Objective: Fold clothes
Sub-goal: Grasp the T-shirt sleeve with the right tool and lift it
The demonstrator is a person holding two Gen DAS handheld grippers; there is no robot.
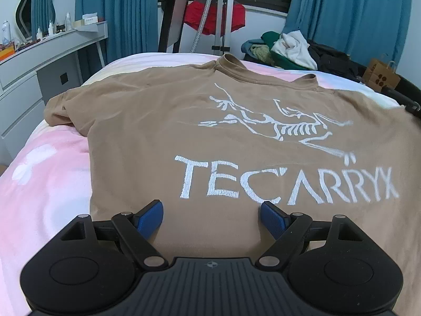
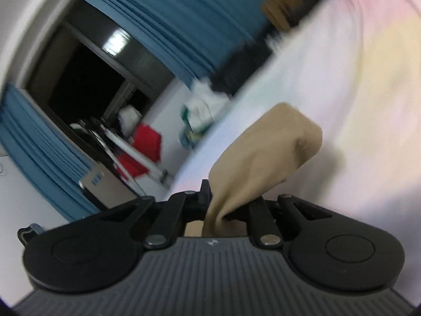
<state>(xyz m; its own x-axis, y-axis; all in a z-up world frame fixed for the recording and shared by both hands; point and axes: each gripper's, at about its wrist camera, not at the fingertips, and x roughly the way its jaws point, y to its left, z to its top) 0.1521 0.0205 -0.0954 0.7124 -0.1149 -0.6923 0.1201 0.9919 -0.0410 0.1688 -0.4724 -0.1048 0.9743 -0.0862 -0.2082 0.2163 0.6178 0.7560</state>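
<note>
Left tool [image 1: 211,217] spread wide, blue pads [image 1: 148,217] apart above the lower hem area of a tan T-shirt [image 1: 210,137], nothing between them. Laid flat on the bed [image 1: 47,173], print side up: a white skeletal bird figure above white block lettering. Collar at the far end, toward the window; one short sleeve [image 1: 63,109] bunched up at the left edge, lying on the pink and white bedcover. Angled downward over the cloth, hovering near the hem without a clear touch.

Right tool [image 2: 226,205] pressed together on a bunch of the same tan T-shirt [image 2: 265,158], fabric pulled up between the black fingers [image 2: 205,192] and rising in a rounded fold beyond them. Pads themselves hidden by the cloth. Whole right wrist view tilted and smeared with motion blur, bed surface pale and streaked behind the fold.

Beyond the bed in the left wrist view: blue curtains [image 1: 115,13] on both sides of a dark window, a red garment [image 1: 213,17] hung on a stand, a heap of other clothes [image 1: 289,47] at the right, a brown paper bag [image 1: 381,75] further right. White dresser [image 1: 34,60] at the left with small bottles and a wavy-framed mirror [image 1: 35,5] on it.
</note>
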